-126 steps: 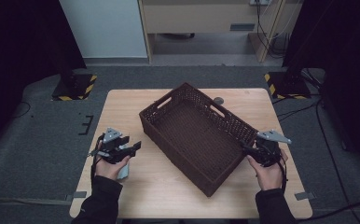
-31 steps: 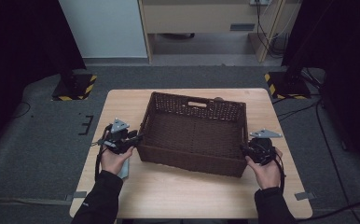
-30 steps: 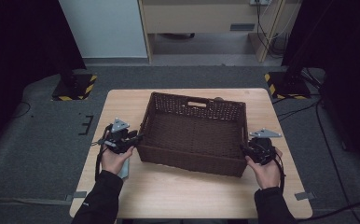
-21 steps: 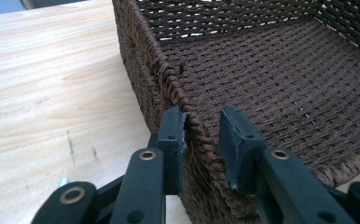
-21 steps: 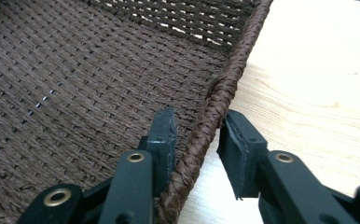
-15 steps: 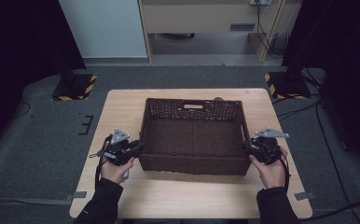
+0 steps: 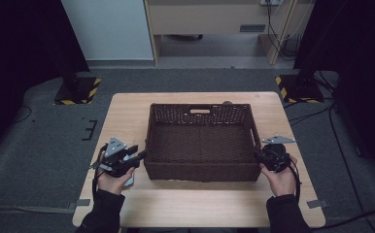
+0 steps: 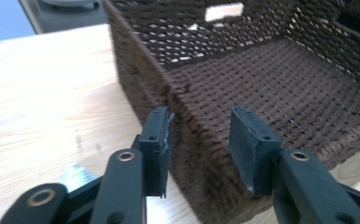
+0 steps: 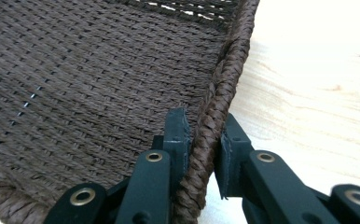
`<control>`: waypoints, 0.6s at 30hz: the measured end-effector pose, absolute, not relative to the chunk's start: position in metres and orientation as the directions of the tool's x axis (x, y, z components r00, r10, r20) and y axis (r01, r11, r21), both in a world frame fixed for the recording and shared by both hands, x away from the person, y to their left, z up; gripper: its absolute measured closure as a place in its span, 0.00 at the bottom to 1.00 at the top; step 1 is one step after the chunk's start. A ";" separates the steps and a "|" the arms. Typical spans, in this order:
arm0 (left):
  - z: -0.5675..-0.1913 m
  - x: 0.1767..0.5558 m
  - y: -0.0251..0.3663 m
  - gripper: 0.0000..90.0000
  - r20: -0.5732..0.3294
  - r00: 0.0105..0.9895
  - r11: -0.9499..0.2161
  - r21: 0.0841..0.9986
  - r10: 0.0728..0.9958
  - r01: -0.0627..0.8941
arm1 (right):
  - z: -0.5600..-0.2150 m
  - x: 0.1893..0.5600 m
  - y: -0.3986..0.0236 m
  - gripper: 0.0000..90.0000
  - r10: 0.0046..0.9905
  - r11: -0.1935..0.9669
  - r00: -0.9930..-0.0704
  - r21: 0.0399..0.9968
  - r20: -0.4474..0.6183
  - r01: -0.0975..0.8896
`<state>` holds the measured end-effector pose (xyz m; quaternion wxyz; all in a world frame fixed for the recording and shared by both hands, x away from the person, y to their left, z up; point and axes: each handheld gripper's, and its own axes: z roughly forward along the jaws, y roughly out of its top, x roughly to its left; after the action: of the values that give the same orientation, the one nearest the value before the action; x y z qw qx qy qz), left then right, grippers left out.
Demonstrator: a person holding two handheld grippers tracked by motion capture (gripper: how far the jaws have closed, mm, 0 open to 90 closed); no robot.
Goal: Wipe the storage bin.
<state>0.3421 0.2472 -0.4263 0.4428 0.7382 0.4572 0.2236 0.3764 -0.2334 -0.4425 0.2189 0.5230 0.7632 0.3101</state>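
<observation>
A dark brown wicker basket (image 7: 200, 171) stands square on the wooden table (image 7: 127, 111); nothing lies inside it. My left gripper (image 7: 139, 156) is at its near left corner. In the left gripper view the left gripper (image 8: 200, 128) is open, its jaws have just been widening, and the basket's corner wall (image 8: 271, 79) sits between the pads without being pressed. My right gripper (image 7: 259, 156) is at the basket's right side. In the right gripper view the right gripper (image 9: 201, 128) has just closed and is shut on the braided rim of the basket (image 9: 99, 70).
A small grey object (image 7: 228, 103) peeks out behind the basket's far wall. Bare table lies on all sides of the basket, with a wide strip along the near edge. Stands with yellow-black stripes (image 7: 78, 92) are on the floor beyond the table.
The basket has turned from skewed to square with the table's edges. My left gripper has drawn back toward the near edge and its jaws stand wider. The right hand stays at the right rim.
</observation>
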 end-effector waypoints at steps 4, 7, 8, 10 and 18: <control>-0.434 0.335 0.268 0.60 -0.068 0.441 -0.177 0.853 0.895 0.490 | -0.442 0.371 -0.238 0.86 0.934 0.261 -0.356 0.697 -0.009 0.667; -0.444 0.335 0.282 0.59 -0.049 0.405 -0.185 0.835 0.913 0.518 | -0.443 0.369 -0.240 0.85 0.938 0.250 -0.347 0.704 -0.006 0.664; -0.450 0.336 0.287 0.59 -0.039 0.391 -0.191 0.825 0.920 0.532 | -0.443 0.369 -0.240 0.84 0.937 0.250 -0.348 0.704 -0.005 0.665; -0.459 0.337 0.293 0.60 -0.042 0.382 -0.192 0.811 0.923 0.553 | -0.443 0.369 -0.239 0.82 0.938 0.258 -0.346 0.707 -0.019 0.659; -0.490 0.342 0.300 0.59 -0.013 0.369 -0.239 0.741 0.929 0.627 | -0.443 0.368 -0.242 0.72 0.941 0.252 -0.338 0.720 -0.026 0.647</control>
<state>0.3417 0.3000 -0.4903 0.3389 0.7549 0.5155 0.2226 0.3679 -0.2415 -0.4426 0.2346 0.5255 0.7555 0.3130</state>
